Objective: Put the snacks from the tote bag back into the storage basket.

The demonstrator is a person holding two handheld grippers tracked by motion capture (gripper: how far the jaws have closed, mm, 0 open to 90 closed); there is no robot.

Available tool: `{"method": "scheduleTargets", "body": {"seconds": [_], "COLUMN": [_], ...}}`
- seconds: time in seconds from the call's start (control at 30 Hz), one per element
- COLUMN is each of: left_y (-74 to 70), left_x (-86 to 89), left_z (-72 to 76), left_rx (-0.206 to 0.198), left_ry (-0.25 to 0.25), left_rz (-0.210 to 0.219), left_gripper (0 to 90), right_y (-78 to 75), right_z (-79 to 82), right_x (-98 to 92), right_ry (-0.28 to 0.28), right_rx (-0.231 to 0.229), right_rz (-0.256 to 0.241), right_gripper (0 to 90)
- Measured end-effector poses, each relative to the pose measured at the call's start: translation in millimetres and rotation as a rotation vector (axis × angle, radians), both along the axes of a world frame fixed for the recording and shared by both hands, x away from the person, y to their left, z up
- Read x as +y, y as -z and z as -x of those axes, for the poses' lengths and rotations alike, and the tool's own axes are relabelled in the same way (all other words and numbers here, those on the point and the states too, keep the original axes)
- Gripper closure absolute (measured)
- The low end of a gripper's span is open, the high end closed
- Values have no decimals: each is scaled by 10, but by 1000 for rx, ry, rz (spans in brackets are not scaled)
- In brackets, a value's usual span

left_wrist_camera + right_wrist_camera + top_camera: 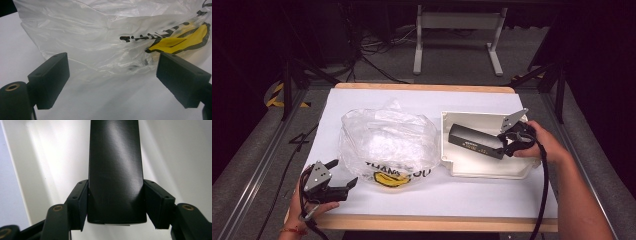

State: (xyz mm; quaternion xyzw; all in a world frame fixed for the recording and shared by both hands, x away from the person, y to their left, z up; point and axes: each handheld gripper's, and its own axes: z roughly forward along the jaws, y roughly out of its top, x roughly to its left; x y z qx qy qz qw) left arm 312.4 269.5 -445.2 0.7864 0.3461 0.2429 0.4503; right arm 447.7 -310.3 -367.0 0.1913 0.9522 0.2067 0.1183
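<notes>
**Black box gripped in the tray, bag waiting**

At the near left corner of the table [362,100], the left gripper [343,175] rests low with its jaws spread wide and nothing between them. In the left gripper view the two black pads stand well apart, pointed at the near edge of the plastic bag [105,37], which lies just ahead of them but untouched.

The bag [387,140] sits crumpled in the middle of the table, clear with black lettering and a yellow mark on its near side. Whether anything is inside it cannot be told.

To the right lies a shallow white tray [477,170]. Over it, the right gripper [507,142] is closed on the right end of a long black box [474,140]; the right gripper view shows both jaws pressed against the box's [115,170] sides.

As a judgement, the work looks early: the box is grasped but not out of the tray, and the bag is not yet held open to receive it.
</notes>
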Motion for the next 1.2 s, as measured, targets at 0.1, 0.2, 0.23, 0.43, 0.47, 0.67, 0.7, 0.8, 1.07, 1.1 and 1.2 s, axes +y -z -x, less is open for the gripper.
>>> {"method": "scheduleTargets", "body": {"seconds": [0.1, 0.2, 0.23, 0.43, 0.47, 0.67, 0.7, 0.8, 1.07, 1.1, 1.2], "left_y": [1, 0, 0, 1, 1, 1, 1, 4, 3, 4, 6], "left_x": [-1, -4, -4, -7, -7, -8, -8, -5, -5, -6, -15], "left_z": [0, -1, -1, -1, -2, -4, -4, -5, -4, -5, -8], "left_rx": [-1, -1, -1, 1, 1, 2, 2, 3, 5, 4, 7], "left_ry": [0, 1, 1, 4, 4, 6, 6, 5, 4, 3, 7], "left_rz": [-4, -3, -4, -5, -5, -5, -6, -5, -5, -7, -6], "left_gripper": [123, 123, 123, 123, 123, 123, 123, 123, 124, 123, 123], "right_y": [-8, -16, -15, -33, -32, -36, -43, -51, -40, -40, -56], "right_z": [5, 13, 17, 44, 46, 50, 52, 53, 32, 29, 46], "right_x": [-15, -22, -21, -14, -10, 7, 5, -5, -95, -114, -150], "right_ry": [7, 11, 11, -3, -6, -28, -37, -28, 45, 51, 52], "right_rx": [-12, -13, -13, -22, -22, -23, -20, -37, -100, -105, -107], "right_rz": [-18, -22, -24, -60, -60, -38, -34, -2, 39, 29, -10], "right_gripper": [403, 403, 403, 414, 420, 539, 556, 571, 538, 531, 529]}}
